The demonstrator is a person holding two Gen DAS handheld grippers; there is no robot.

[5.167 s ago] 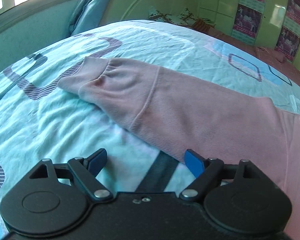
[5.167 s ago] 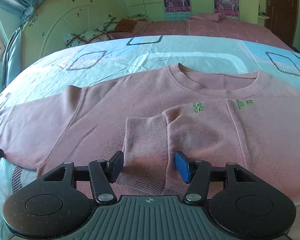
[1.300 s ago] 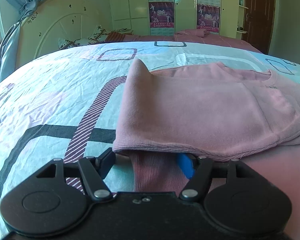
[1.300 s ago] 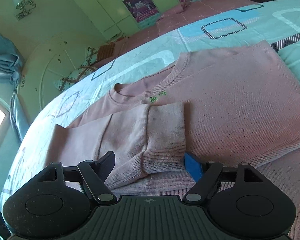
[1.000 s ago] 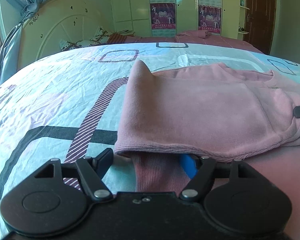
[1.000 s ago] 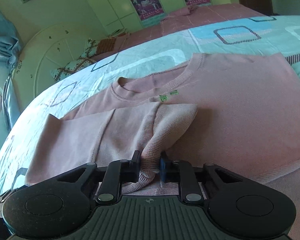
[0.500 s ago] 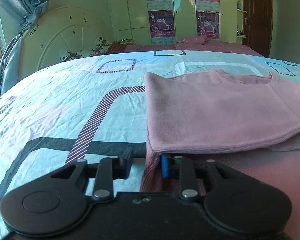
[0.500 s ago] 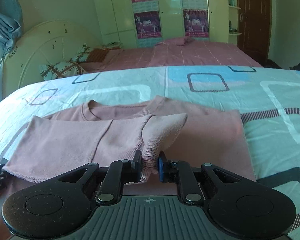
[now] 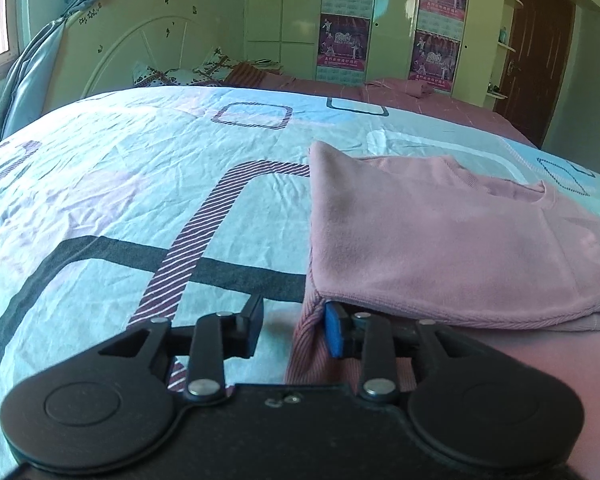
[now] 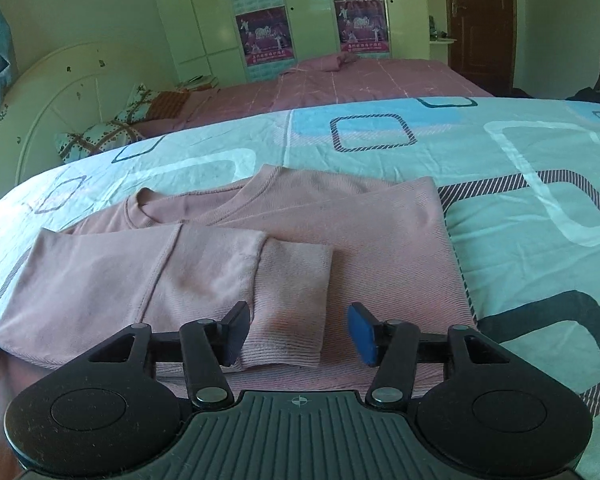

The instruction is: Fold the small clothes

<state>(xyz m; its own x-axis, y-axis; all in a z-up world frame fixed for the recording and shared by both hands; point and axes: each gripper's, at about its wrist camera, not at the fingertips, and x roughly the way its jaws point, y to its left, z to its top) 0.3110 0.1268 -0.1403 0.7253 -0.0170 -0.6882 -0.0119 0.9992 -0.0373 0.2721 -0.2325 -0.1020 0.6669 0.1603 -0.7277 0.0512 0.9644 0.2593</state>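
Sunlit and green-walled, the bedroom is seen past a wide bed (image 10: 520, 208) dressed in a pale blue cover printed with rounded squares, and on that cover the whole job is laid out. Across the near half of the bed, closer to its near edge than to the headboard (image 9: 140, 52), the pink sweater (image 10: 380, 240) is spread flat with its neckline turned toward the far side. Its side panel is seen doubled over the body, presumably so that the garment is narrowed into a strip before the last folds are made.

On top of that, the folded sleeve (image 10: 228, 272) is laid across the front, its ribbed cuff (image 10: 288, 308) pointed toward the near edge. The cuff is framed by the right gripper (image 10: 298, 334), whose jaws have just been opening: they stand parted on either side of the cuff, with a clear gap at the blue pad, so nothing is clamped. It reads as a release, the sleeve being left where it is wanted.

At the sweater's left corner, the left gripper (image 9: 292, 330) is seen with its jaws also just opening; the hem corner (image 9: 312, 328) lies against the blue pad, while the black one stands off over bare cover, so no pinch is held.

Beyond, a second bed with a pink cover (image 10: 360, 84), patterned pillows (image 10: 100, 136) and postered wardrobe doors (image 10: 312, 16) are kept well apart. Nothing is found in the way on the cover itself.
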